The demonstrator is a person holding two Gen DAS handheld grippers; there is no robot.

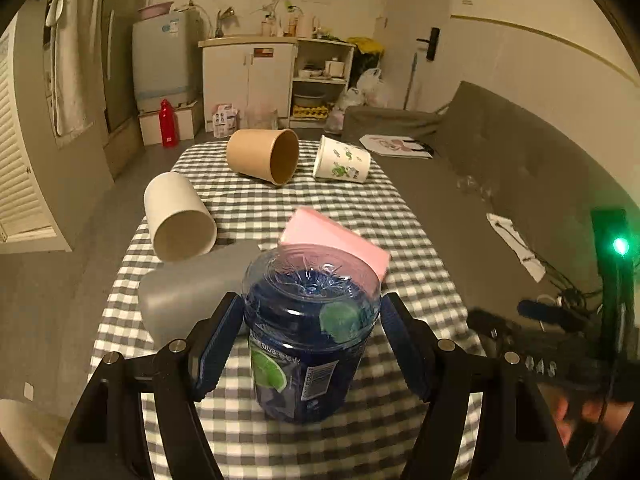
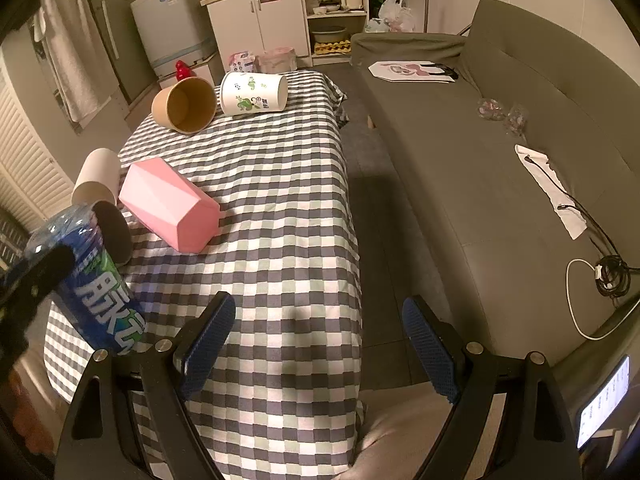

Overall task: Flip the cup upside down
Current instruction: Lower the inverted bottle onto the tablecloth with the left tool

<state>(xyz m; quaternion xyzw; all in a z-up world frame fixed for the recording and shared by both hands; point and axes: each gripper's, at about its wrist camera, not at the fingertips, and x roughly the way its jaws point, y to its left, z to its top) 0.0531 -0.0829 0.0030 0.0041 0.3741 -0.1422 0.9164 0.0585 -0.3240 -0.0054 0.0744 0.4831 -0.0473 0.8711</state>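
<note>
A clear blue plastic cup (image 1: 308, 344) stands with its closed base up and its label upside down, near the front left of the checked table (image 1: 280, 208). My left gripper (image 1: 312, 300) is shut on the blue cup, one pad on each side. In the right wrist view the blue cup (image 2: 92, 292) leans at the far left, with the left gripper (image 2: 36, 276) across it. My right gripper (image 2: 318, 304) hangs open over the table's front edge and holds nothing. Just behind the blue cup, a pink faceted cup (image 2: 168, 204) and a grey cup (image 1: 192, 292) lie on their sides.
Also on their sides are a white cup (image 1: 180, 216), a brown paper cup (image 1: 264, 156) and a patterned white cup (image 1: 340, 160). A grey sofa (image 2: 500, 152) with cables (image 2: 608, 276) runs along the right, across a floor gap. Cabinets (image 1: 248, 76) stand behind.
</note>
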